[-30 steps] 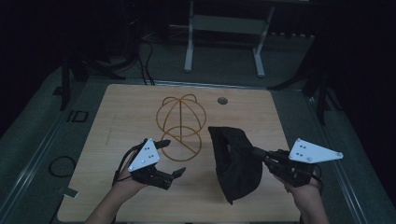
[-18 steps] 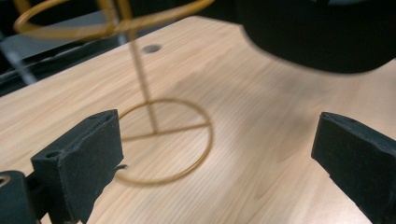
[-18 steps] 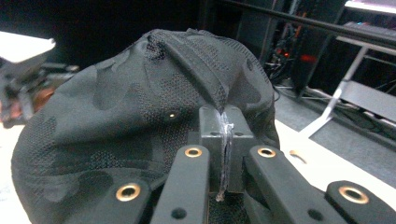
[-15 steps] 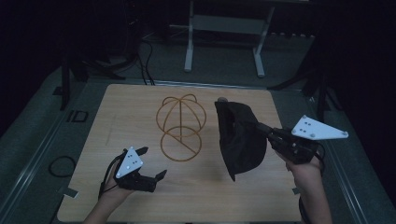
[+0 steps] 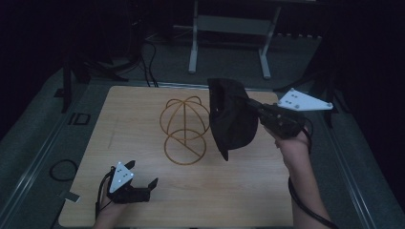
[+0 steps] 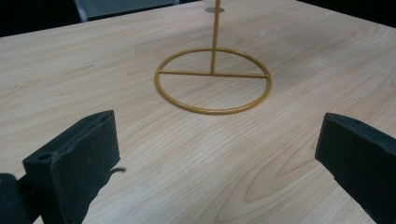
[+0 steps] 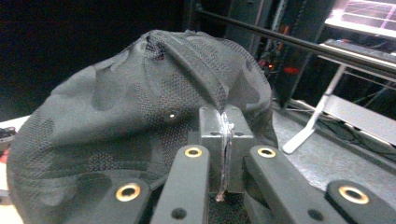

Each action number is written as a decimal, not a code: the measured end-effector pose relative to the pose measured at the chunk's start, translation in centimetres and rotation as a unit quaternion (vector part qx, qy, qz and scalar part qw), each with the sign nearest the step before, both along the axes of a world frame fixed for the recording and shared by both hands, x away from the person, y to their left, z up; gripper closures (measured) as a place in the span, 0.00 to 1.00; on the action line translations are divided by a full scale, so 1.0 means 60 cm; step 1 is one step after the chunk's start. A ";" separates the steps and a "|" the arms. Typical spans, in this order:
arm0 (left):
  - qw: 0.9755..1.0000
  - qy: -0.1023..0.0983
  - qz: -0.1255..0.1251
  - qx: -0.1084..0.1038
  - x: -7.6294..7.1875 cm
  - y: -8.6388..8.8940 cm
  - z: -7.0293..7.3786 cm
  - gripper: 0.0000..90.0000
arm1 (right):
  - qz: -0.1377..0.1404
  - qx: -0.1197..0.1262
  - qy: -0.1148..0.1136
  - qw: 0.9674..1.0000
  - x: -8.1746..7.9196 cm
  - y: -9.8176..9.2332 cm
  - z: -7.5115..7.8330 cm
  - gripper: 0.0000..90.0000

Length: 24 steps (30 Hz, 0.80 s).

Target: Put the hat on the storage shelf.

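Right gripper: fingers pinching the black cap, held above the counter
Left gripper: fingers spread, empty, low
Stand: wire, just beside the cap, between the grippers

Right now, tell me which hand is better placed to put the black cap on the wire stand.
Right. The right gripper is shut on the black cap, holding it up beside the wire stand. The left gripper is open and empty, low near the table's front edge.
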<state>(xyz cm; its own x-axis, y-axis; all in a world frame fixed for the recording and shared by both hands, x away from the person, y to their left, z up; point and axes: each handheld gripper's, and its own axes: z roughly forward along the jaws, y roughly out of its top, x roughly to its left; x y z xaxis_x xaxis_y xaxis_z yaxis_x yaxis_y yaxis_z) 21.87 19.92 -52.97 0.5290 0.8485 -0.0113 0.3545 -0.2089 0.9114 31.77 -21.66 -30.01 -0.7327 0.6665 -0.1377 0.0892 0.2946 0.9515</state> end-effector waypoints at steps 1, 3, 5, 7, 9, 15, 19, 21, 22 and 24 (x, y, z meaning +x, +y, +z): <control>1.000 0.000 0.001 -0.002 0.000 0.003 -0.001 0.00 | 0.000 -0.003 0.000 1.000 0.004 0.008 0.001 0.99; 1.000 0.000 0.005 -0.004 0.000 0.006 -0.004 0.00 | 0.005 -0.009 0.004 1.000 0.013 0.025 0.001 0.99; 1.000 -0.001 0.008 -0.009 -0.001 0.010 -0.005 0.00 | 0.007 -0.013 0.007 1.000 0.020 0.038 0.001 0.99; 1.000 -0.002 0.008 -0.010 0.000 0.012 -0.006 0.00 | 0.015 -0.013 0.012 1.000 0.028 0.052 -0.001 0.99; 1.000 -0.002 0.010 -0.011 0.000 0.012 -0.007 0.00 | 0.017 -0.022 0.015 0.999 0.035 0.067 -0.003 0.99; 1.000 -0.006 0.012 -0.010 0.000 0.015 -0.009 0.00 | 0.031 -0.042 0.028 0.998 0.050 0.107 -0.017 0.99; 1.000 -0.004 0.011 -0.010 0.000 0.015 -0.011 0.00 | 0.040 -0.049 0.041 0.997 0.061 0.129 -0.030 0.99; 1.000 -0.006 0.009 -0.009 0.000 0.015 -0.011 0.00 | 0.041 -0.049 0.045 0.997 0.063 0.132 -0.033 0.99; 1.000 -0.006 0.009 -0.009 0.000 0.015 -0.011 0.00 | 0.043 -0.051 0.050 0.997 0.066 0.139 -0.037 0.99; 1.000 -0.008 0.008 -0.013 0.000 0.015 -0.012 0.00 | 0.048 -0.054 0.056 0.996 0.072 0.149 -0.044 0.99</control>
<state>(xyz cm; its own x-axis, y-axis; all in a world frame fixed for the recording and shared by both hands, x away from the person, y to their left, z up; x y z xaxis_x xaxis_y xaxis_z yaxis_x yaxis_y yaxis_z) 21.86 20.81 -53.67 0.5153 0.8566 -0.0249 0.3437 -0.1800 0.9217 36.11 -12.72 -32.67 -0.8073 0.5782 -0.1180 0.1597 0.4065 0.8996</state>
